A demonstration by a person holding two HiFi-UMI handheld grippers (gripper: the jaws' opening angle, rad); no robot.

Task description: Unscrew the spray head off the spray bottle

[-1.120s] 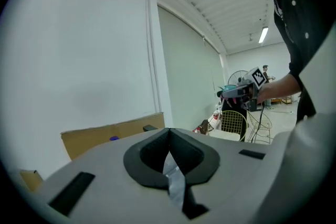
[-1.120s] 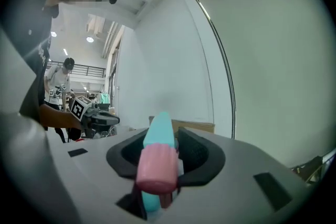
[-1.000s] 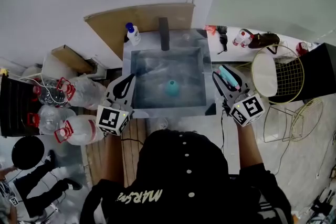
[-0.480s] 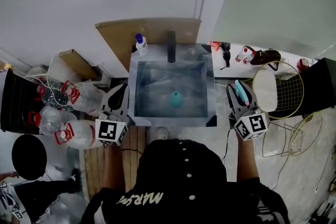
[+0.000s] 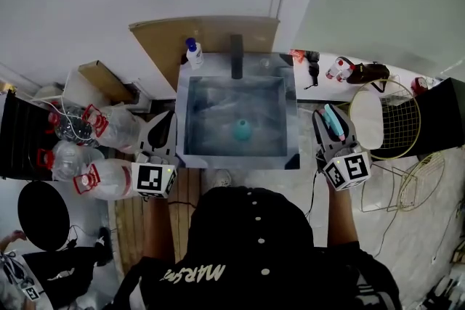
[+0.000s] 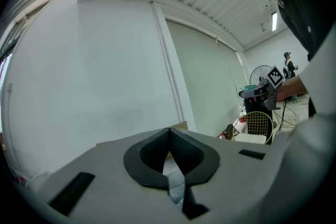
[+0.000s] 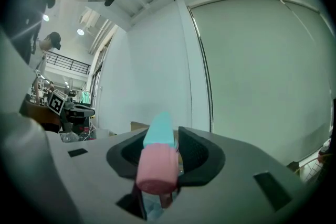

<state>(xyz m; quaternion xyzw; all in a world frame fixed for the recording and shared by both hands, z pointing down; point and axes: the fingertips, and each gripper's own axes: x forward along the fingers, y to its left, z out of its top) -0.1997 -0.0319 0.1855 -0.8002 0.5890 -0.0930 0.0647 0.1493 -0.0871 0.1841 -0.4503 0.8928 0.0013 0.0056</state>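
A teal bottle (image 5: 242,131) stands in the middle of a grey square basin (image 5: 183,120) in the head view. My right gripper (image 5: 330,114) hovers just right of the basin, shut on a teal and pink spray head (image 5: 334,123). In the right gripper view that spray head (image 7: 157,157) lies lengthwise between the pads, teal end pointing away. My left gripper (image 5: 164,120) hangs at the basin's left edge. The left gripper view shows the left gripper (image 6: 169,136) with its jaws closed together and nothing between them.
A black faucet (image 5: 237,56) and a white bottle with a blue cap (image 5: 193,53) stand at the basin's far rim, before a cardboard sheet (image 5: 218,31). Large water jugs (image 5: 109,178) lie at the left. A round wire basket (image 5: 385,120) and a black box (image 5: 445,109) sit at the right.
Both grippers have drawn outward from the basin's edges and now point straighter ahead. The right one still holds the spray head; the left stays shut.
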